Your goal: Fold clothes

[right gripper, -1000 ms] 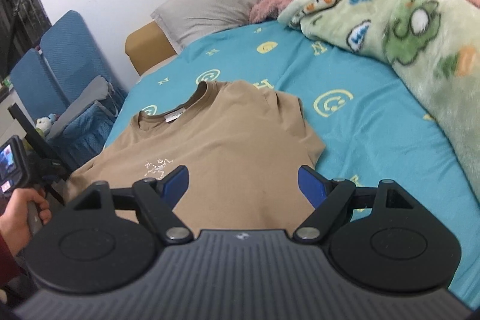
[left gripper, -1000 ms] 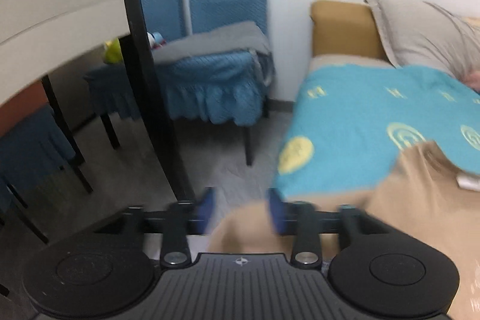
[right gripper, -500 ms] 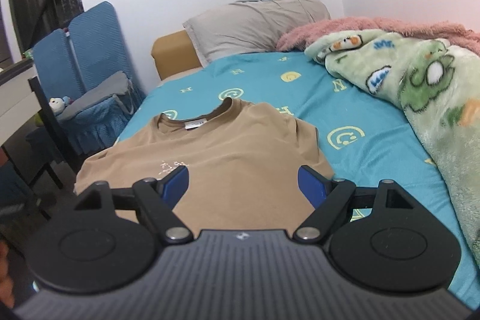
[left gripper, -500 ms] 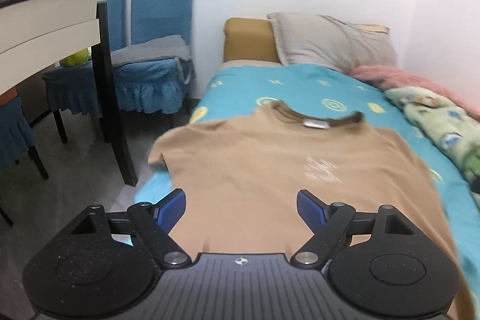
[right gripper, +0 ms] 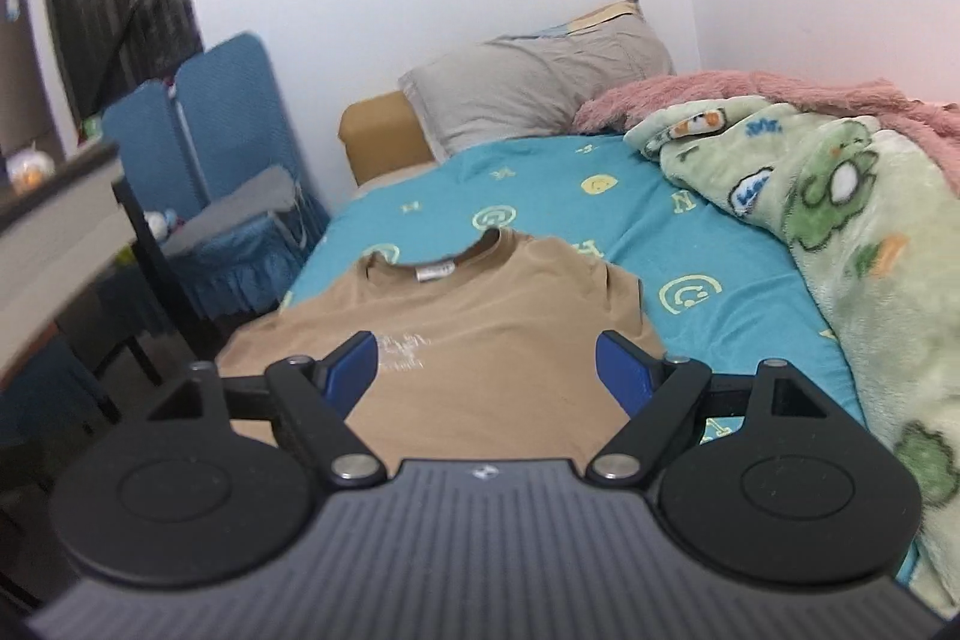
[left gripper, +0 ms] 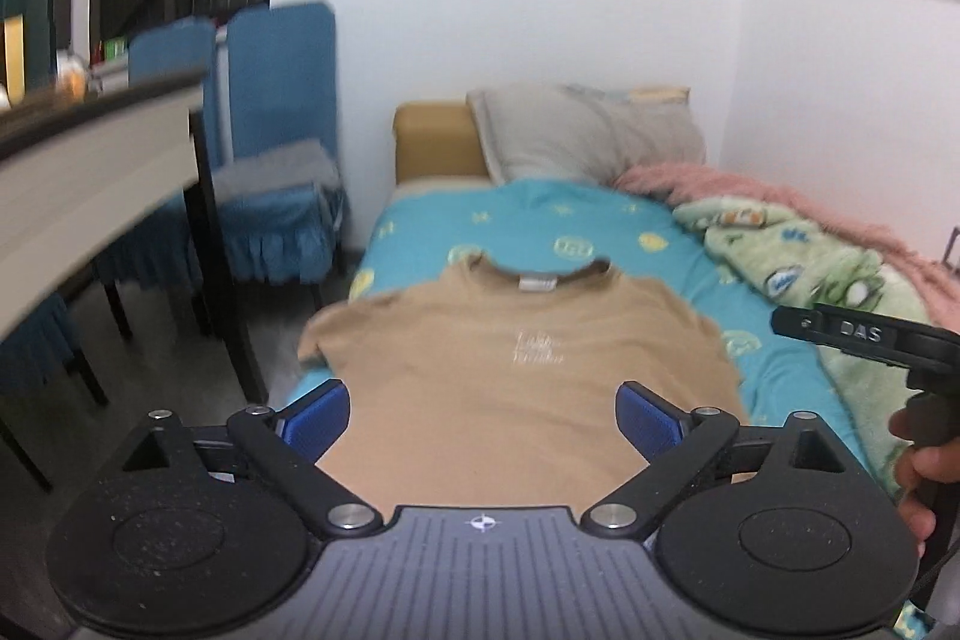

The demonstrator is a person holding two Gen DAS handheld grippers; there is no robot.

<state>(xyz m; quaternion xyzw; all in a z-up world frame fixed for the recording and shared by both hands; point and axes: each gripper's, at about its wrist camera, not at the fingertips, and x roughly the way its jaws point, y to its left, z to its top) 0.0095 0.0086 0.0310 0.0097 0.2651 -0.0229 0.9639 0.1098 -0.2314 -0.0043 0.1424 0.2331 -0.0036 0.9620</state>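
Observation:
A tan T-shirt lies spread flat, front up, on the turquoise bed sheet, collar toward the pillow. It also shows in the right wrist view. My left gripper is open and empty, held above the shirt's lower part. My right gripper is open and empty, above the shirt's lower right part. The right gripper's body and the holding hand show at the right edge of the left wrist view.
A grey pillow lies at the bed head. A green and pink blanket is heaped along the bed's right side. A desk and blue-covered chairs stand left of the bed.
My left gripper swung from the bed's left edge to face the shirt head-on and opened wide. Both grippers rose and tilted up, so the shirt looks farther off.

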